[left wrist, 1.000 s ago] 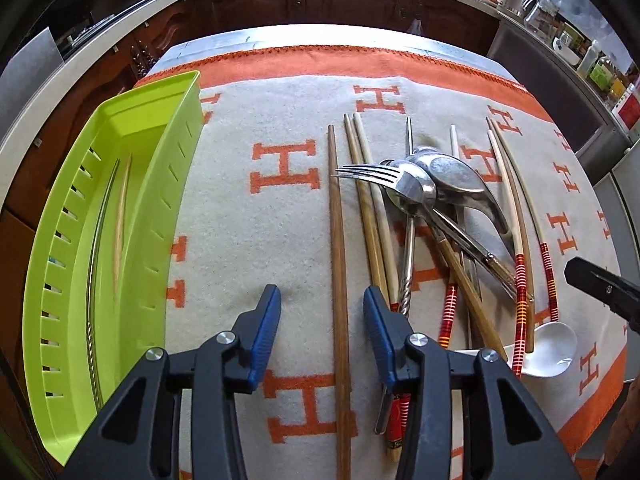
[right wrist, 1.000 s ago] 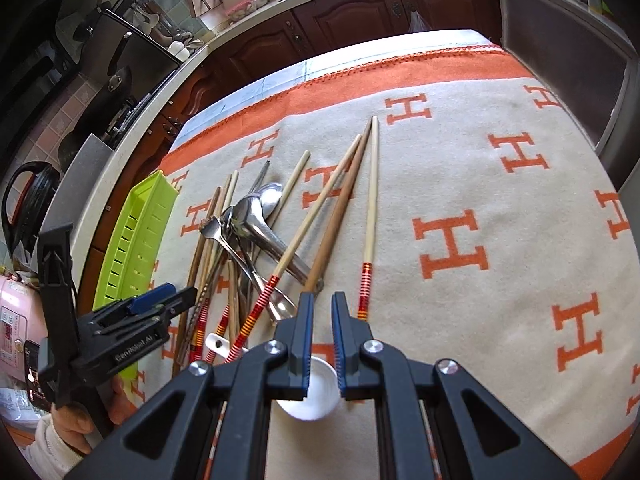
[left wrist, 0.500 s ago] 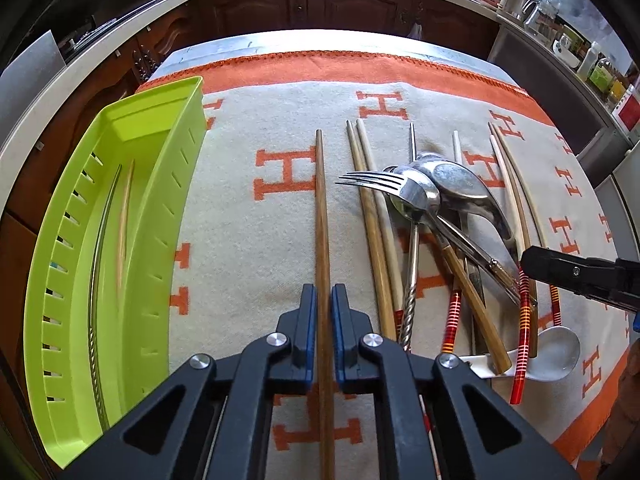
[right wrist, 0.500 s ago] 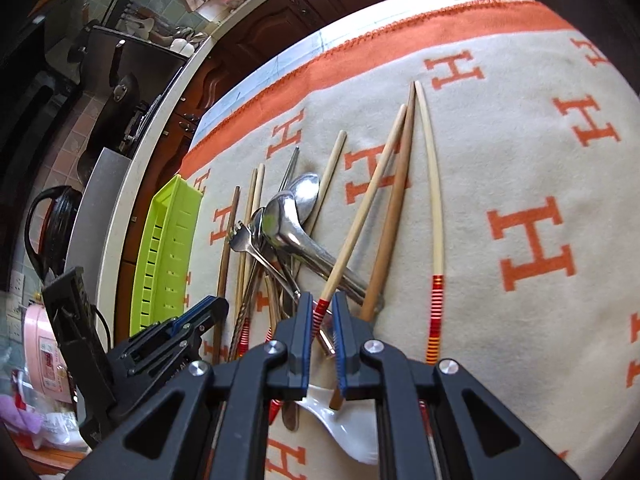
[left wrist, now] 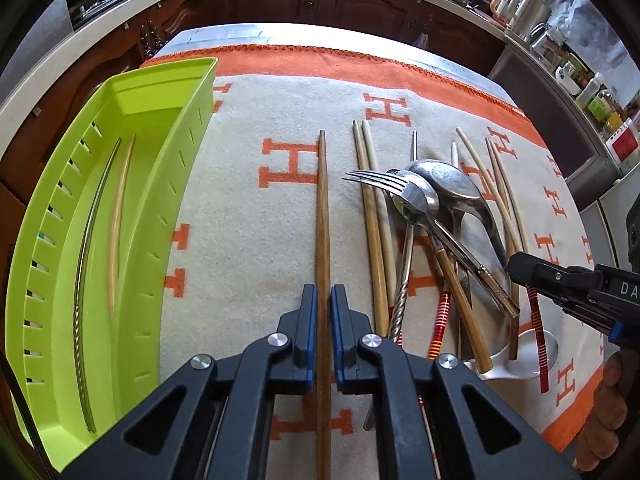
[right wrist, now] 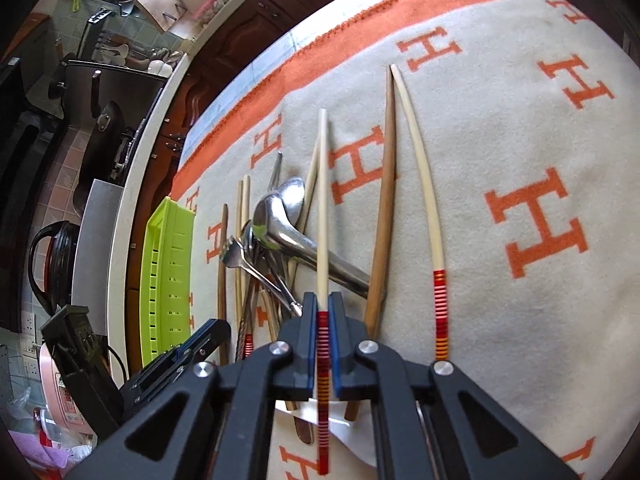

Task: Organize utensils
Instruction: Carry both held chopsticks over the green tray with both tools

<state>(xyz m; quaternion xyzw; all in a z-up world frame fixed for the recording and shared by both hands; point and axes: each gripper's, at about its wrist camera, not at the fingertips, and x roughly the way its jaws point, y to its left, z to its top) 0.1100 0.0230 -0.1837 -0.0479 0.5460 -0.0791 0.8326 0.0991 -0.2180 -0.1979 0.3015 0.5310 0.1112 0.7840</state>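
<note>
at lower centre of each view, the left gripper [left wrist: 324, 300] pinches a long brown wooden chopstick [left wrist: 322, 216] it earlier only straddled; the right gripper [right wrist: 322, 308], earlier empty, clamps a pale red-banded chopstick [right wrist: 322, 216].

A long chopstick [left wrist: 323, 216] is lying between the left gripper's fingers [left wrist: 308, 320], running straight ahead over the blanket [left wrist: 248, 216] covering the tabletop. The tray [left wrist: 176, 152] is sitting left of those fingers, holding two sticks [left wrist: 100, 216], while the utensil pile [left wrist: 432, 216] is lying to their right. Another chopstick [right wrist: 322, 200] is sitting between the right gripper's fingers [right wrist: 308, 320], crossing over the pile's spoons [right wrist: 280, 216].
</note>
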